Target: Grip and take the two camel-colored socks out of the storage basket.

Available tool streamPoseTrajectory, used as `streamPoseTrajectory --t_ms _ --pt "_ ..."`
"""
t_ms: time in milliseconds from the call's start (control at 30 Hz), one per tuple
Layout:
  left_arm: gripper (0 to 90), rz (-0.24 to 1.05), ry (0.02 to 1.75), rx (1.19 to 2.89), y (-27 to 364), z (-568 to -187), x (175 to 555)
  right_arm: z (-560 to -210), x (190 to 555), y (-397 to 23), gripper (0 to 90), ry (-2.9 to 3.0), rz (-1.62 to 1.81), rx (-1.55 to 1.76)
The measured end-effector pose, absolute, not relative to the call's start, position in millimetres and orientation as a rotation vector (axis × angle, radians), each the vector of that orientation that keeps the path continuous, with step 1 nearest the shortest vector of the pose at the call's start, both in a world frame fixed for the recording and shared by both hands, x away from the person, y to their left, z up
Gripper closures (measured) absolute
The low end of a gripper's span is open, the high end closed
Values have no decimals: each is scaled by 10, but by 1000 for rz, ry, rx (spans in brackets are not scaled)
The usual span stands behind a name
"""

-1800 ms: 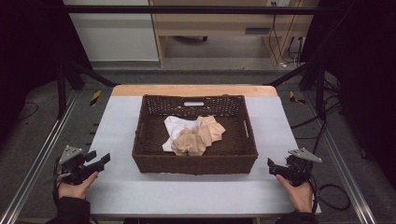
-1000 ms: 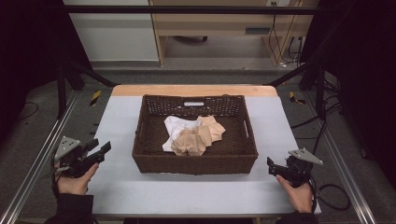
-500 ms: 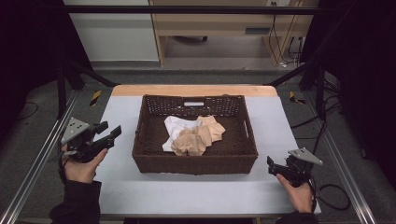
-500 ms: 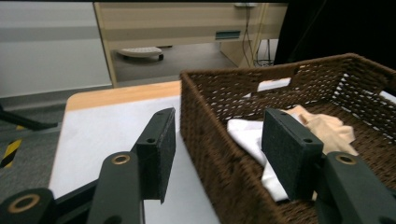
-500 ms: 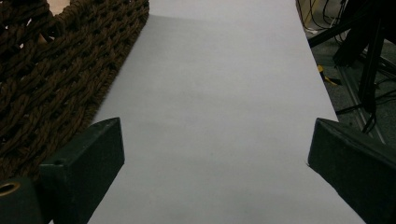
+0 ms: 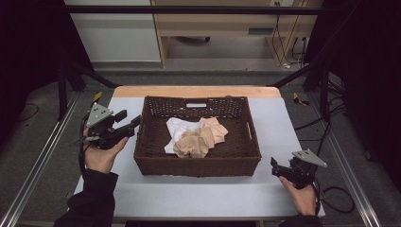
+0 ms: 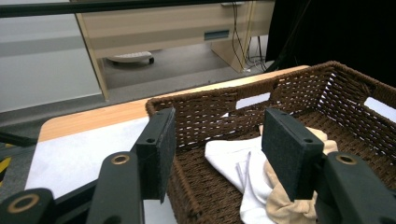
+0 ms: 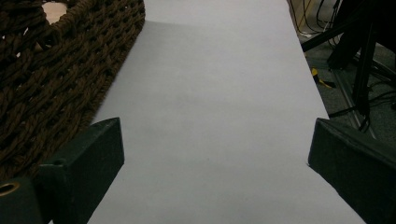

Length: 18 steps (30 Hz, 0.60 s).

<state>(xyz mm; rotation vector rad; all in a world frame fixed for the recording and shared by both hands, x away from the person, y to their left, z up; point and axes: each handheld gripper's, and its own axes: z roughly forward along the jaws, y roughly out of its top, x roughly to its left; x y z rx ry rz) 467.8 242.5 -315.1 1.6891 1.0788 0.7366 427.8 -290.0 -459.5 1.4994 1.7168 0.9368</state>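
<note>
A brown wicker basket (image 6: 196,166) stands in the middle of the table. Inside lie a crumpled white cloth (image 6: 176,128) and a beige cloth (image 6: 201,139) on top of it. My left gripper (image 6: 130,118) is held above the table at the basket's left rim, open and holding nothing. Through its jaws I see the basket (image 7: 299,88), the white cloth (image 7: 233,156) and the beige cloth (image 7: 281,208). My right gripper (image 6: 274,167) rests low by the basket's front right corner, open and holding nothing. In the right gripper view the basket wall (image 8: 56,60) is at the left.
The pale grey table top (image 6: 189,194) has free room in front of the basket and on both sides. A wooden strip (image 6: 196,91) runs along the far edge. Metal rails (image 6: 42,156) flank the table.
My left gripper has risen from the table's front left and moved forward and right to the basket's left rim. The right gripper and the cloths have stayed put.
</note>
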Motion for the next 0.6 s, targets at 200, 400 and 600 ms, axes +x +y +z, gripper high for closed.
streamPoseTrajectory --t_ms 200,400,600 --pt "446 715 1079 1700 2287 -3148 4809 -4598 4282 -2903 41 1712 932 1503" --pt "463 723 1053 1707 2144 -3181 4926 -4600 4283 -2905 42 1712 933 1504" --pt "478 731 1022 1732 1972 -3239 5031 -4603 4286 -2904 46 1716 933 1502"
